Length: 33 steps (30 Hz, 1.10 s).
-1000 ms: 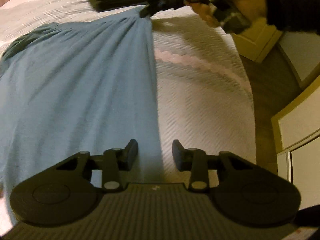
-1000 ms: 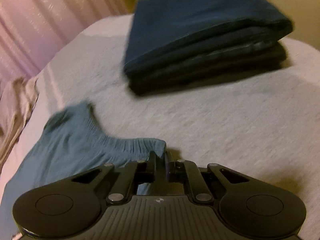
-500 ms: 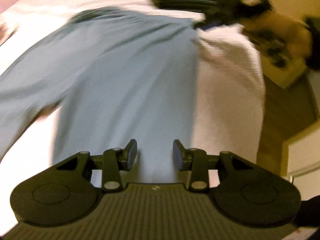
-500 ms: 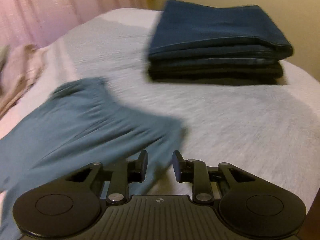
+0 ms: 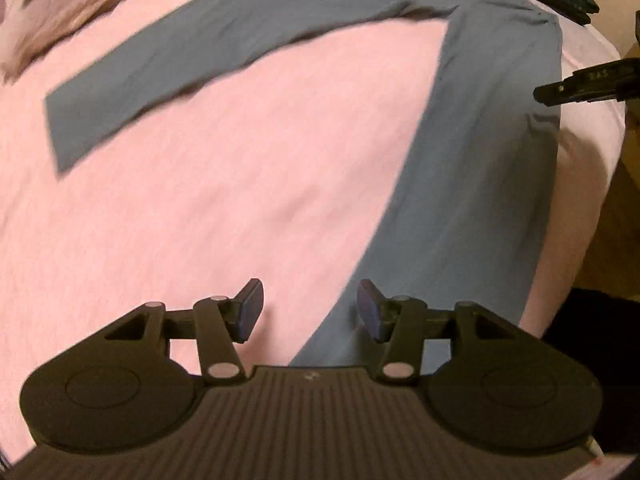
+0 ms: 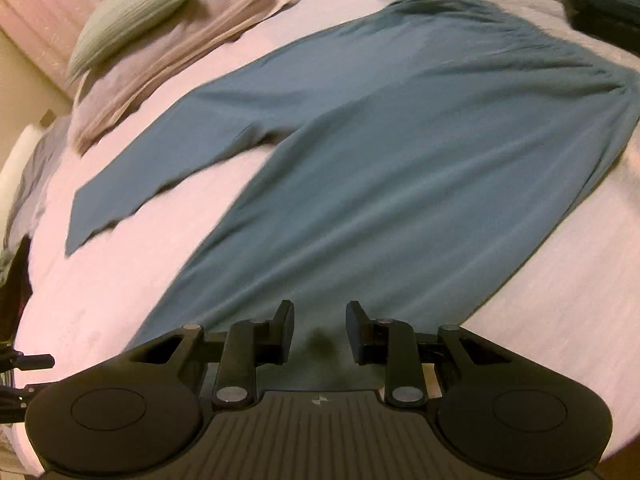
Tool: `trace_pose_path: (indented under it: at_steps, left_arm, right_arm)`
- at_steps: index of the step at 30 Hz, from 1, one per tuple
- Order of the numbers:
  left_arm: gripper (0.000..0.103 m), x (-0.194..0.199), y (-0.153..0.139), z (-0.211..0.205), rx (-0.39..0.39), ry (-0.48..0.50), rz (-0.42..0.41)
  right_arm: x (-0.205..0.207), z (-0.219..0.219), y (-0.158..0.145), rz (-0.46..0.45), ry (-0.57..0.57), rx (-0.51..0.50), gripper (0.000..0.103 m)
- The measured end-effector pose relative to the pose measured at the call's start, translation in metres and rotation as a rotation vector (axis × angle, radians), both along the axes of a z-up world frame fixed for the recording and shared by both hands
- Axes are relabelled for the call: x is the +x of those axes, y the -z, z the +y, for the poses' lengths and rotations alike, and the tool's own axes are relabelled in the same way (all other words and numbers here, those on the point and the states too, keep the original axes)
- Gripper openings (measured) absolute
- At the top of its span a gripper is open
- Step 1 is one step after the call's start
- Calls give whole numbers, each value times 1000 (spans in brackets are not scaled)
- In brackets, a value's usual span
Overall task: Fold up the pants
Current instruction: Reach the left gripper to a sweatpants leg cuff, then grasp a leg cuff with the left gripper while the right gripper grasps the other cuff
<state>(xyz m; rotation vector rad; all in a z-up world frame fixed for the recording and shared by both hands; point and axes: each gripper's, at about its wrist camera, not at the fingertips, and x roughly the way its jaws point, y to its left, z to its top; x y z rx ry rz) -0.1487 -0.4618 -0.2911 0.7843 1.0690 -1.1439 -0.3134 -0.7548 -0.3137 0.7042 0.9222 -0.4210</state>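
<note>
- Pants (image 5: 492,168) lie spread flat on the pink bed (image 5: 200,220) in the left wrist view, both legs showing now instead of just the waist; left gripper (image 5: 310,306) jaws are opening, nothing pinched.
- Right wrist view: right gripper (image 6: 319,330) was clamped on the waistband a second ago, now sits apart and empty above one leg.

Released the waistband of the pants (image 6: 400,152) from the right gripper (image 6: 319,330); fingers parted, nothing between them. Swung both grippers away from the waist end toward the leg ends. Left gripper (image 5: 310,308) opening wider over the near leg's edge, empty. Folded dark stack (image 6: 600,4) shifted to far corner of both views.
</note>
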Motion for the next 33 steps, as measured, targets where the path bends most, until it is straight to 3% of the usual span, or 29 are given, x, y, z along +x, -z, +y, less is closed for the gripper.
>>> trace_pose_path:
  at_steps: [5, 10, 12, 16, 18, 20, 25, 30, 33]
  left_arm:
    - [47, 42, 19, 67, -22, 24, 129]
    - [39, 72, 33, 93, -30, 61, 270]
    - [27, 80, 36, 92, -45, 78, 332]
    - [16, 94, 44, 83, -49, 86, 427]
    - [4, 89, 45, 81, -33, 117, 435]
    - [0, 90, 41, 81, -36, 130, 434]
    - [0, 103, 21, 80, -82, 108, 406]
    - [0, 104, 27, 81, -84, 162, 408]
    - [0, 105, 30, 85, -94, 222, 412]
  right_arm:
    - [18, 89, -4, 47, 14, -40, 26]
    - [21, 156, -4, 109, 44, -25, 26]
    - [18, 176, -5, 126, 47, -21, 26]
    - [8, 210, -3, 140, 64, 35, 27]
    - [4, 223, 0, 138, 56, 63, 27]
    - [-2, 231, 0, 104, 62, 105, 29]
    - [-19, 254, 6, 8, 70, 193, 43]
    - [-34, 289, 17, -87, 117, 240, 44]
    - [-36, 318, 23, -191, 115, 260, 44]
